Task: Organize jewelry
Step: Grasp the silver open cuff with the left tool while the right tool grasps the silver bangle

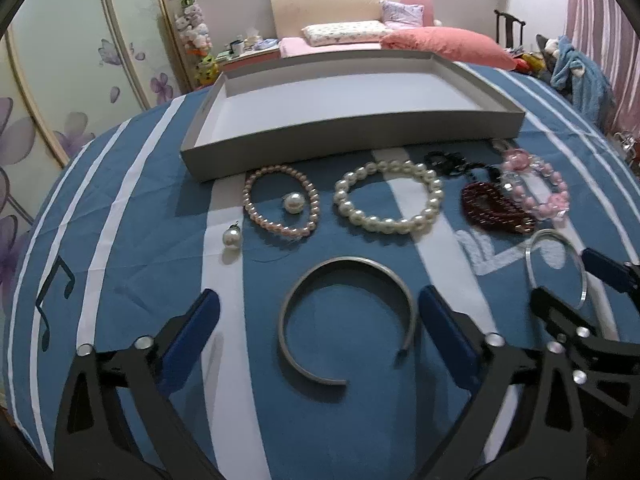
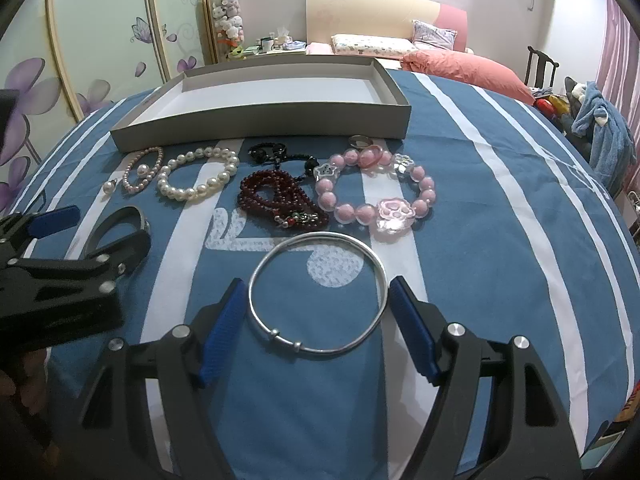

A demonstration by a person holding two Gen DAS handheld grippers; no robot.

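Now I'm holding both grippers spread wide over two bangles on the striped bedspread.

I'm framing the open grey cuff (image 1: 347, 320) between the blue fingers of my left gripper (image 1: 320, 330), its pads standing clear of the metal on both sides, and I'm straddling the thin silver bangle (image 2: 318, 292) with my right gripper (image 2: 318, 324), jaws equally released and gripping nothing. Beyond them a row of bracelets is lying on the blue and white bedspread (image 2: 480, 240): a small pinkish pearl loop (image 1: 281, 205) ringing a loose pearl (image 1: 293, 203), another pearl (image 1: 231, 237) just outside it, a larger white pearl bracelet (image 1: 388, 196), dark red beads (image 2: 280, 200), black beads (image 2: 276, 154) and a pink bead bracelet (image 2: 376, 192). Behind the row the shallow grey tray (image 1: 352, 136) is sitting crosswise.
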